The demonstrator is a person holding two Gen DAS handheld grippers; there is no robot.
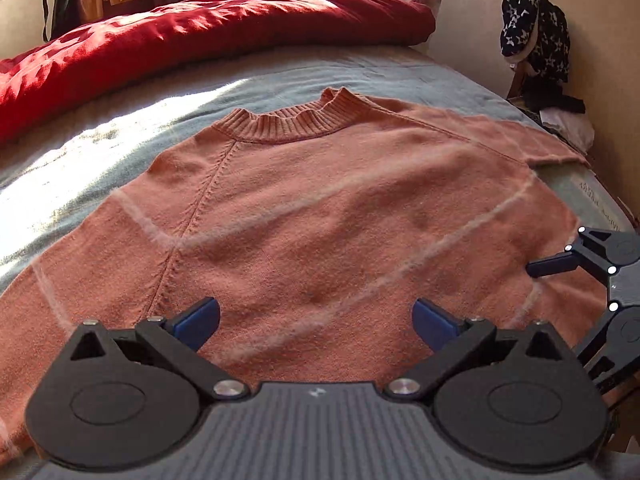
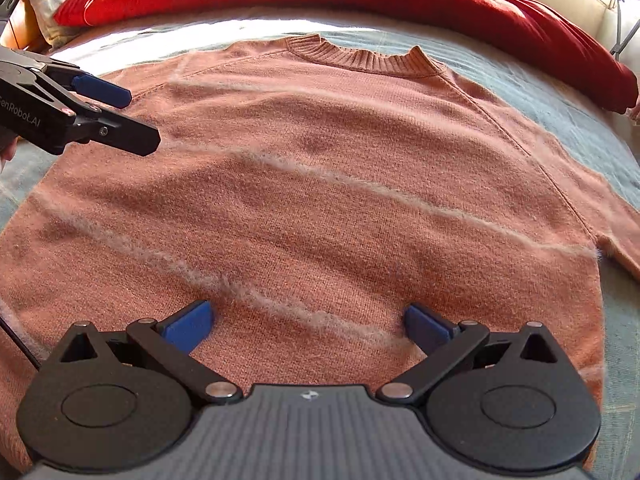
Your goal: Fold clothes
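The sweater [image 1: 304, 216], a salmon knit with pale fuzzy diagonal stripes, lies spread flat and face up on the bed [image 1: 80, 152], ribbed collar [image 1: 288, 120] away from me and one short sleeve [image 1: 532, 140] reaching toward the bed's right edge. No fold is started, as far as I can judge.

My left gripper [image 1: 316, 320] hovers over the lower body of the knit, jaws spread wide with nothing between them. My right gripper [image 2: 306, 322] is likewise spread and empty, low over the hem side; from the left wrist view it shows at the far right [image 1: 560, 264].

The risks I see: this fuzzy, loose knit could snag on a blue pad [image 2: 188, 326], or I could pinch only the top layer and drag it off the back layer, leaving a skewed fold. If the two grippers lift unevenly, the body will twist. The grey-blue bed cover could also get caught in a low pinch.

Beyond the collar lies a red blanket [image 1: 200, 28]; a dark star-print cloth [image 1: 536, 36] hangs on the wall to the right.
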